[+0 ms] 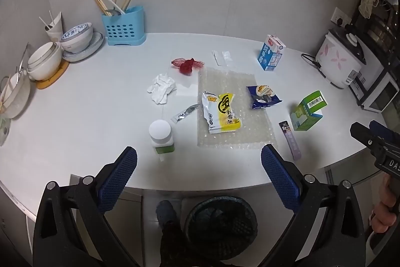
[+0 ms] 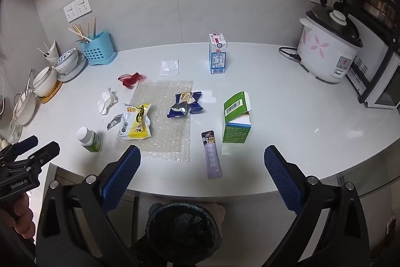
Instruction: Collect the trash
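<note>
While both claws are hanging wide apart and empty over the near edge of the surface [image 1: 75, 104], nothing is being carried yet, and every piece of trash is lying out of their grasp. The left claw [image 1: 198, 167] is hovering just short of the white-capped bottle [image 1: 161, 135], and the right claw [image 2: 202, 164] is hovering near the purple sachet [image 2: 212, 157], which is lying close to the near edge.

The trash bin [image 2: 182, 227] is standing on the floor below that edge, between the two claws.

Several things are looking risky to me. The yellow snack wrapper [image 1: 221, 113] and the blue wrapper [image 1: 262, 96] are resting on the bubble wrap sheet [image 1: 235, 137], so a pinch on either is likely dragging the sheet along and scattering what is on it. The sachet is lying flat; a shallow pinch is probably sliding it off the edge, outside the bin. The green box [image 2: 236, 119] is standing with its flap open, and the milk carton [image 2: 217, 56] is standing upright toward the far edge; a careless sweep is apt to be tipping either one. The crumpled tissue [image 1: 162, 89], the red netting [image 1: 186, 65] and the clear plastic packet [image 2: 170, 68] are light and likely slipping from the pads.
</note>
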`<control>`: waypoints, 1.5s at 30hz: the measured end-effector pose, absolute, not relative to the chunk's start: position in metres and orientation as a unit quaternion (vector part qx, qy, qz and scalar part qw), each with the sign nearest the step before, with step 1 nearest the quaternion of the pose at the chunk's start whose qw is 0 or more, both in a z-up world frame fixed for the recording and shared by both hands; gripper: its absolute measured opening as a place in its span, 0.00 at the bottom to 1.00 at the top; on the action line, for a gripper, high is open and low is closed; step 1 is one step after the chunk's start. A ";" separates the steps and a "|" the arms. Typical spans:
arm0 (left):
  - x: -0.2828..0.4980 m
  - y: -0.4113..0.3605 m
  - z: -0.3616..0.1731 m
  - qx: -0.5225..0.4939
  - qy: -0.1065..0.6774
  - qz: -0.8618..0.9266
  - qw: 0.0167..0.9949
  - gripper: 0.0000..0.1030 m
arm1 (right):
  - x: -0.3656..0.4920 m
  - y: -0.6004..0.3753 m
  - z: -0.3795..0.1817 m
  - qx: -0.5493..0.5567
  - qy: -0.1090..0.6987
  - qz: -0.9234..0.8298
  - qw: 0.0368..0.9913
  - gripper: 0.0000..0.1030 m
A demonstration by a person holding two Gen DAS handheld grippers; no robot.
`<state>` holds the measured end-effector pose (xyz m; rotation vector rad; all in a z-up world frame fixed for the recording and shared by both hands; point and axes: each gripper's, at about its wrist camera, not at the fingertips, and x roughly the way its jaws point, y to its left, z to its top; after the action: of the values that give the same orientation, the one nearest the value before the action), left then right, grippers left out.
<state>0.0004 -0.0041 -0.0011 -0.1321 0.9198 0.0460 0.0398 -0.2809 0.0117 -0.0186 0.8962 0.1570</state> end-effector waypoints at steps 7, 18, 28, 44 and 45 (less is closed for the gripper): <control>-0.001 -0.010 0.000 -0.060 0.442 0.021 0.895 0.94 | 0.041 -0.282 0.009 -0.004 0.437 0.079 0.896 0.92; -0.001 -0.012 0.001 -0.061 0.441 0.021 0.895 0.94 | 0.042 -0.285 0.007 -0.004 0.440 0.076 0.895 0.92; 0.000 -0.008 0.000 -0.072 0.446 0.034 0.891 0.94 | 0.042 -0.285 0.006 -0.003 0.441 0.077 0.894 0.92; 0.002 -0.009 -0.001 -0.056 0.449 0.039 0.891 0.94 | 0.044 -0.285 0.005 0.002 0.447 0.076 0.891 0.92; 0.002 -0.009 -0.002 -0.055 0.449 0.039 0.891 0.94 | 0.044 -0.285 0.005 0.002 0.446 0.075 0.892 0.92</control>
<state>0.0017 -0.0088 -0.0016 -0.1150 0.9331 0.0809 0.0436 -0.2850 0.0051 0.0051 0.9263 0.1565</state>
